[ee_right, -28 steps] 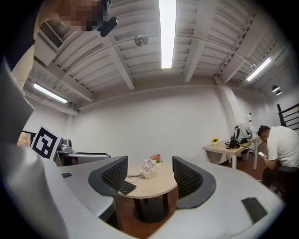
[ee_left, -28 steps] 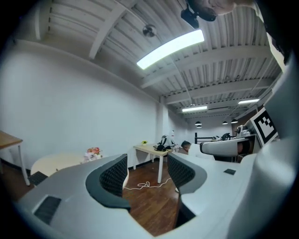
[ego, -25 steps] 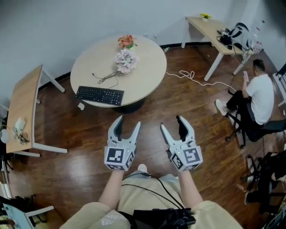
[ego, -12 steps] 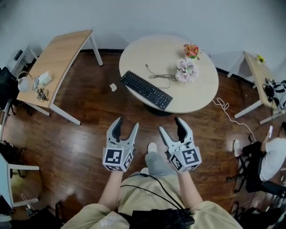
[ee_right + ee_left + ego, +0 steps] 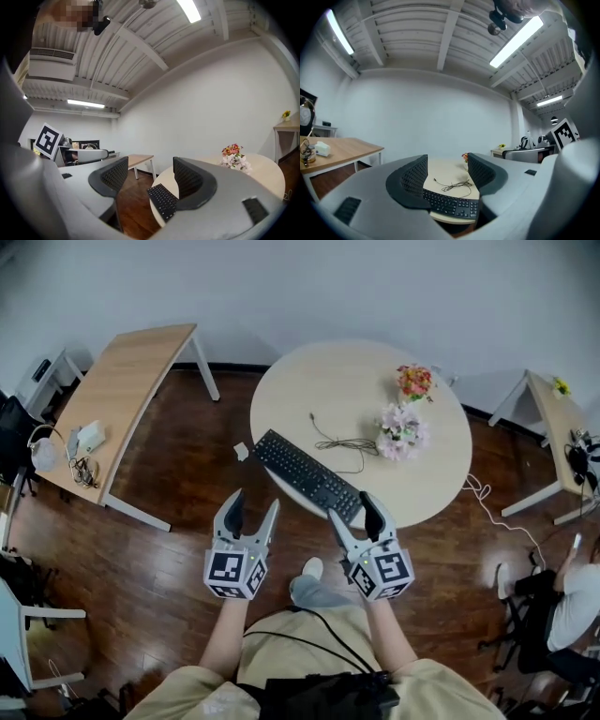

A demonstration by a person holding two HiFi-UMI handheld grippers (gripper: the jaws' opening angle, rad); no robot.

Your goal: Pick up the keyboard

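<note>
The black keyboard (image 5: pixel 307 476) lies slanted on the near left part of the round pale table (image 5: pixel 347 381), its thin cable (image 5: pixel 342 442) coiled behind it. Both grippers are held level in front of the table edge. My left gripper (image 5: pixel 253 502) is open and empty over the floor, short of the table. My right gripper (image 5: pixel 351 509) is open too, its tips just before the keyboard's near right end. The left gripper view shows the keyboard (image 5: pixel 452 205) past the open jaws of the left gripper (image 5: pixel 446 171). In the right gripper view the keyboard (image 5: pixel 163 201) lies beyond the right gripper (image 5: pixel 146 174).
Two flower bunches (image 5: pixel 401 432) stand on the table's right half. A wooden desk (image 5: pixel 122 381) with small items is at the left, another desk (image 5: pixel 553 418) at the right. A white scrap (image 5: pixel 241 452) lies on the wood floor. A seated person (image 5: pixel 572 596) is at the right edge.
The view has swung and closed in on the round table. Both grippers moved forward to its near edge; the keyboard now lies right in front of them. Jaws look the same.
</note>
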